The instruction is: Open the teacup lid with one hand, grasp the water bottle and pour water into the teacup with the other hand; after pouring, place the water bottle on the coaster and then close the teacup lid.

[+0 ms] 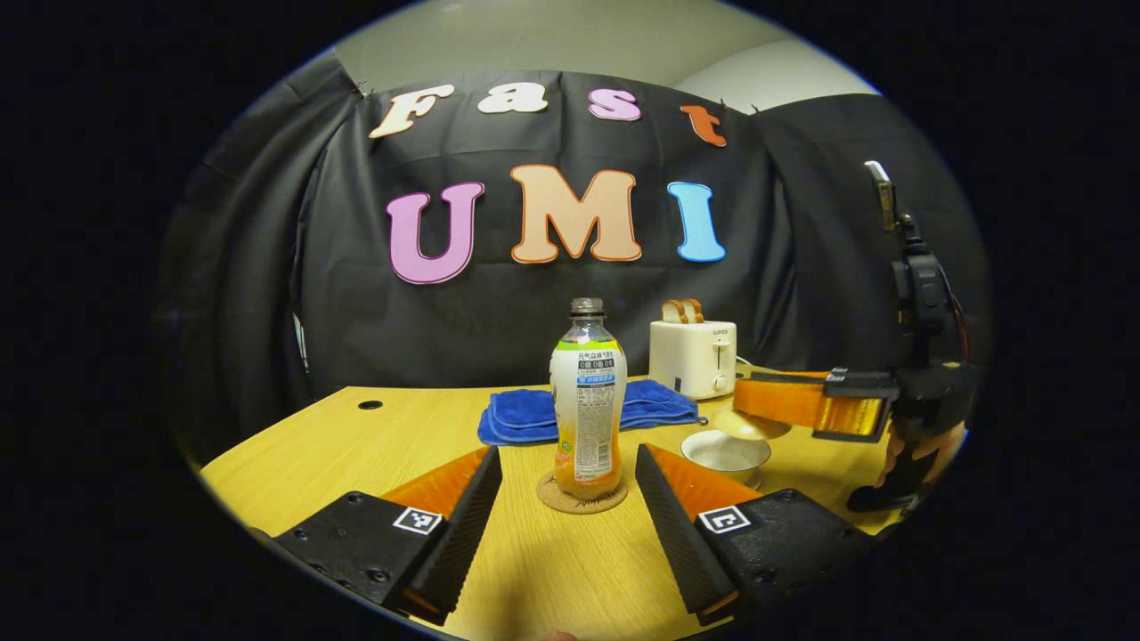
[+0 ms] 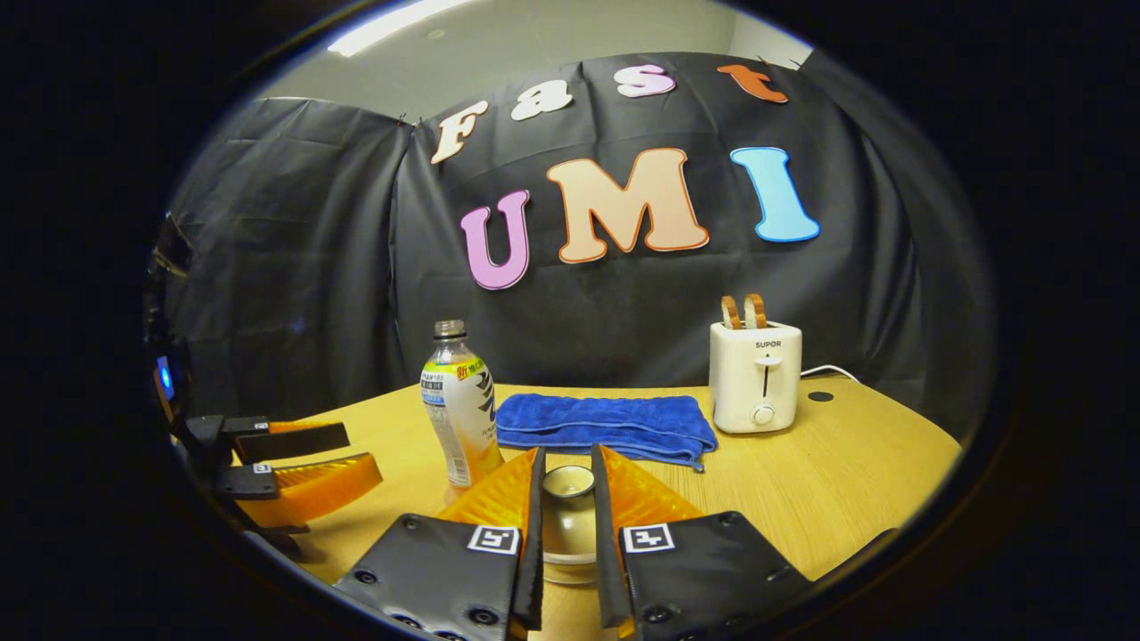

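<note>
The bottle (image 1: pixel 588 405) stands upright on the coaster (image 1: pixel 582 495), uncapped, near the middle of the table (image 1: pixel 356 445). Just beside it sits the cup (image 1: pixel 726 452), open. In the left gripper view the lid (image 1: pixel 753 425) hangs above the cup, held at the tips of the right gripper (image 1: pixel 784 401). In the right gripper view that gripper (image 2: pixel 566 503) has its jaws drawn close on either side of the lid's knob (image 2: pixel 568 482), and we judge them clenched on it, though the contact itself is partly hidden.

The left gripper (image 1: pixel 568 499) sits low at the table's near edge, its jaws released and spread wide, one on each side of the bottle without touching it. The right gripper view shows this gripper (image 2: pixel 294 463) off to the bottle's side, jaws apart.

Behind the bottle a blue towel (image 2: pixel 606 425) lies folded toward the far edge, and a toaster (image 2: pixel 755 374) with two slices stands toward the far corner.

We read the step two ways: lid off and bottle about to be grasped, or pouring done and the bottle just set down. We cannot tell whether the cup holds water. In the first case the left jaws must advance and close on the bottle; in the second the lid must be lowered squarely onto the cup.
</note>
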Available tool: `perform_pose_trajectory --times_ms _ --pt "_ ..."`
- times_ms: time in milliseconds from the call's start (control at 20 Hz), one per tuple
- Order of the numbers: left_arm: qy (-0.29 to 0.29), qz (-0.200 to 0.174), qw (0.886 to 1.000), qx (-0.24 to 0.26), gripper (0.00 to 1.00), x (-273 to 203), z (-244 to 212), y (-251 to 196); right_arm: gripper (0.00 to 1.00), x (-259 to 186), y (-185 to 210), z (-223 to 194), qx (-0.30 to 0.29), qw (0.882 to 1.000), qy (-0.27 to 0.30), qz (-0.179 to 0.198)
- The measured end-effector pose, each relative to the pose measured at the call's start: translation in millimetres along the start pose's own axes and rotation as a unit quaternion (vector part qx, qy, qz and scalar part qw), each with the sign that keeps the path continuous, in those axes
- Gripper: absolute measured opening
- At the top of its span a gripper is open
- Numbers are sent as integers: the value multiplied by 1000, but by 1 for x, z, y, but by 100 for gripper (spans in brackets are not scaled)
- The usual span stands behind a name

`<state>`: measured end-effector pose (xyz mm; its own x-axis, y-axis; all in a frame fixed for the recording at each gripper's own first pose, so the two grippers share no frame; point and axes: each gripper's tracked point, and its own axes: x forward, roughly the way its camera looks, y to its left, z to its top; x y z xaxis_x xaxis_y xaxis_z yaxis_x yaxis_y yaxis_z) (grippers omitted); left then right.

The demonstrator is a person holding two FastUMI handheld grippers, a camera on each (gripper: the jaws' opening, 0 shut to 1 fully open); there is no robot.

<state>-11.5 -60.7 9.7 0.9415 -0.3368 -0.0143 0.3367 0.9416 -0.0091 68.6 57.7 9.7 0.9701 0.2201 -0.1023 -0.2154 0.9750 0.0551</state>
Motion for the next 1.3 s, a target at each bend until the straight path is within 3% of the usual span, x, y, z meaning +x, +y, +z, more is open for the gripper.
perform_pose_trajectory --times_ms 500,850,1050,1250,1300 --pt "-25 -1 1000 12 88 -16 15 -5 29 20 0 -34 -5 999 35 -18" --pt "-27 4 1000 -7 88 -18 12 -5 30 21 -8 -39 -3 999 37 -29" --pt "-23 11 1000 -15 88 -19 6 0 62 16 -7 -34 3 999 27 -28" --pt "-30 38 999 -8 89 -22 9 15 94 -10 -20 -11 -3 998 -15 -55" --pt "-33 48 998 -3 88 -24 9 21 94 -17 -25 -8 -7 998 -22 -64"
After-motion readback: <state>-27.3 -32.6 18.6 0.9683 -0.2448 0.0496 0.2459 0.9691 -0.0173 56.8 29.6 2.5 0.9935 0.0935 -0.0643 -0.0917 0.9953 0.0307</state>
